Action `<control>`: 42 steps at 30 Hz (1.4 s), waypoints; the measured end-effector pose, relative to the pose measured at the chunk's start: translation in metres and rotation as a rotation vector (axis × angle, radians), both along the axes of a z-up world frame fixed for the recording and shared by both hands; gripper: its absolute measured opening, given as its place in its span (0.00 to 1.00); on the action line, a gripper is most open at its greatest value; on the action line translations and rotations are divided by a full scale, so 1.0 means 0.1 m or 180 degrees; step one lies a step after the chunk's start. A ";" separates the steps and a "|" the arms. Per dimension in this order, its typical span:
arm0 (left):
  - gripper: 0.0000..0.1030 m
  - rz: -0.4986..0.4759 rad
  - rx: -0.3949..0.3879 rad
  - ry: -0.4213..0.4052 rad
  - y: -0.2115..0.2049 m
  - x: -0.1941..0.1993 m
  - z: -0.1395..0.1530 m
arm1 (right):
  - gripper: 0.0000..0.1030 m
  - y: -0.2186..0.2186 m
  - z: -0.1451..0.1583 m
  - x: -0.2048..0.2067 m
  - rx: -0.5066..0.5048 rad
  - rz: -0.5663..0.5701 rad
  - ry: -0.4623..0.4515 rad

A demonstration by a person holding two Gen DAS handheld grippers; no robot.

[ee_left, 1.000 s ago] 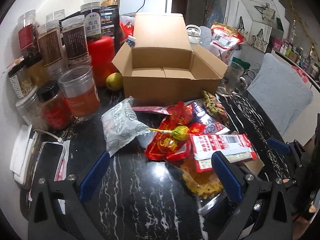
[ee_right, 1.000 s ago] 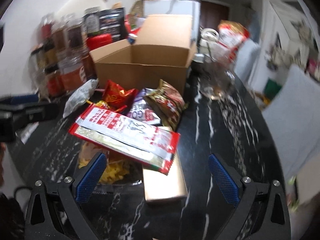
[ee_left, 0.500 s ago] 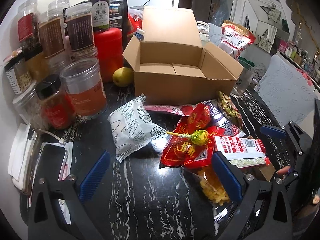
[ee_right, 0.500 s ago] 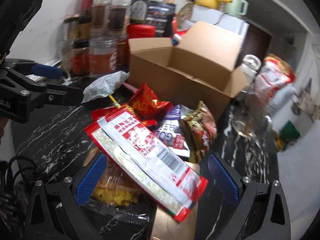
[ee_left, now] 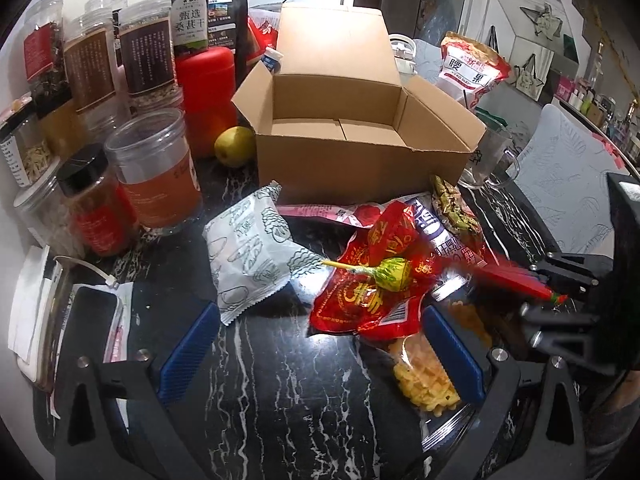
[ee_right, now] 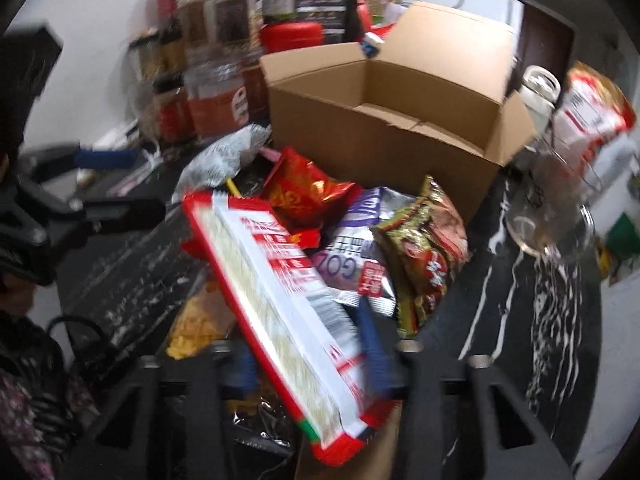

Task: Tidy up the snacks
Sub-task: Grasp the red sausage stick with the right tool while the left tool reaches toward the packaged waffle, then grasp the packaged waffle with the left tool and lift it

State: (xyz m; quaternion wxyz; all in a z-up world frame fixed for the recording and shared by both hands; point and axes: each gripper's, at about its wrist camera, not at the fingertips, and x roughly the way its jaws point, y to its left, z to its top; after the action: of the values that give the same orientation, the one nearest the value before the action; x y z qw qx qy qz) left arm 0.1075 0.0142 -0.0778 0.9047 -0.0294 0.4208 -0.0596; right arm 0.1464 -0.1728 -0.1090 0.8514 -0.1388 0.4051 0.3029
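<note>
**Right gripper closing on the red-and-white packet**

Right gripper (ee_right: 310, 360): jaws closing, both blue pads against the long red-and-white snack packet (ee_right: 280, 288), which lies tilted over the snack pile. From the left wrist view that packet is a red blur at 3 o'clock (ee_left: 516, 278).

Left gripper (ee_left: 320, 344): jaws wide apart, nothing gripped, over the black marble table (ee_left: 280, 400).

Pile: white printed pouch (ee_left: 252, 256) at 11 o'clock from the left gripper, red foil bag (ee_left: 372, 296) with a green lollipop (ee_left: 390, 278) lying on it, clear bag of yellow snacks (ee_left: 424, 380) by the right-hand pad.

Open cardboard box (ee_left: 360, 160) at 12 o'clock beyond the pile; its visible floor is bare. Jars (ee_left: 156, 168) at 10 o'clock.
</note>
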 end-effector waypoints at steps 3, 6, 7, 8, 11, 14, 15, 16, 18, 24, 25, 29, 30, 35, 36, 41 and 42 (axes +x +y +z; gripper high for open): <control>1.00 -0.0056 -0.0043 0.0041 -0.06 0.02 -0.02 | 0.09 -0.14 0.08 -0.02 0.0196 -0.0140 -0.0040; 1.00 -0.0132 -0.0049 0.0058 -0.15 0.02 -0.03 | 0.09 -0.27 0.17 -0.09 0.0282 -0.0266 -0.0157; 1.00 -0.0160 -0.0047 0.0060 -0.19 0.02 -0.04 | 0.09 -0.31 0.19 -0.11 0.0319 -0.0292 -0.0175; 1.00 -0.0189 -0.0043 0.0064 -0.23 0.02 -0.04 | 0.09 -0.35 0.21 -0.14 0.0353 -0.0324 -0.0191; 1.00 -0.0286 -0.0064 0.0108 -0.35 0.03 -0.07 | 0.09 -0.48 0.26 -0.24 0.0384 -0.0440 -0.0240; 1.00 -0.0403 -0.0092 0.0162 -0.48 0.04 -0.10 | 0.09 -0.64 0.28 -0.34 0.0427 -0.0583 -0.0247; 1.00 -0.0431 -0.0091 0.0185 -0.52 0.04 -0.11 | 0.09 -0.69 0.27 -0.36 0.0435 -0.0645 -0.0241; 1.00 -0.0451 -0.0092 0.0208 -0.56 0.04 -0.12 | 0.09 -0.73 0.26 -0.38 0.0432 -0.0696 -0.0240; 1.00 -0.0459 -0.0107 0.0284 -0.65 0.05 -0.17 | 0.09 -0.83 0.22 -0.41 0.0407 -0.0827 -0.0238; 1.00 -0.0311 -0.0185 0.0392 -0.81 0.00 -0.31 | 0.09 -1.01 0.12 -0.49 0.0234 -0.1207 -0.0290; 1.00 -0.0275 -0.0125 0.0406 -0.83 -0.01 -0.33 | 0.09 -1.04 0.11 -0.50 0.0235 -0.1235 -0.0287; 1.00 -0.0167 -0.0260 0.0569 -0.85 0.02 -0.44 | 0.09 -1.10 0.08 -0.55 0.0206 -0.1318 -0.0294; 1.00 -0.0133 -0.0305 0.0584 -0.84 0.02 -0.46 | 0.09 -1.13 0.06 -0.55 0.0225 -0.1352 -0.0277; 1.00 0.0055 -0.0362 0.0655 -0.82 0.06 -0.57 | 0.09 -1.22 0.00 -0.53 0.0261 -0.1497 -0.0226; 1.00 0.0038 -0.0358 0.0665 -0.83 0.07 -0.59 | 0.09 -1.22 0.00 -0.54 0.0261 -0.1505 -0.0230; 1.00 0.0078 -0.0332 0.0678 -0.88 0.11 -0.60 | 0.09 -1.20 0.00 -0.56 0.0285 -0.1485 -0.0231; 1.00 0.0095 -0.0325 0.0682 -0.88 0.13 -0.62 | 0.09 -1.19 -0.01 -0.55 0.0286 -0.1482 -0.0228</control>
State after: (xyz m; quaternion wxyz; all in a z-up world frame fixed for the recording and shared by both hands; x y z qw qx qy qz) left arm 0.1207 -0.0734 -0.1403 0.8527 -0.0879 0.5110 -0.0640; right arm 0.0911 -0.2916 -0.1095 0.9174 -0.0143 0.3818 0.1109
